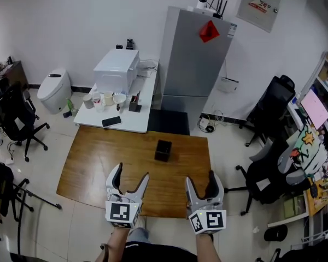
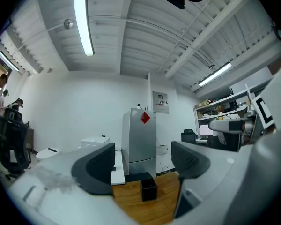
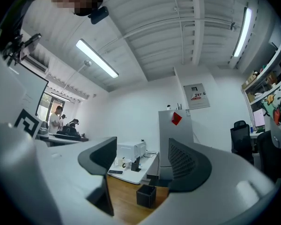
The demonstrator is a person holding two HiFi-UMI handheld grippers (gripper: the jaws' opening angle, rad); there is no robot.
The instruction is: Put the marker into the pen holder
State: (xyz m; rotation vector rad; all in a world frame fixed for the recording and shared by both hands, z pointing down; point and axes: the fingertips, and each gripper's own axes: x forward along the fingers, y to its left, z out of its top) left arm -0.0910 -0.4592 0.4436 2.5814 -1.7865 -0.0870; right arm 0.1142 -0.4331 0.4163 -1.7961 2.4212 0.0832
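Pen holder (image 1: 163, 150): black, square-sided, boxy, matte walls, standing upright with its open mouth facing up. It sits on the wooden table (image 1: 98, 168), centre-right, near the far edge. Interior is dark, so I can't tell what's in it. Marker can't be made out in any view, so no read on its axis or heading.

Table: flat brown wood-grain top, rectangular, set at a slight skew on a pale tiled floor.

Left gripper (image 1: 131, 173): jaws wide apart and nothing between them. Dark ribbed pads on pale grey curved fingers. It sits low over the near table edge, jaws pointing toward the holder.

Right gripper (image 1: 200, 178): same build, jaws spread wide and nothing gripped. It is beside the left one and well apart from the holder.

Beyond the table: white desk (image 1: 145, 121) with cups and a white box-shaped machine, and a tall grey metal fridge (image 1: 194, 53).
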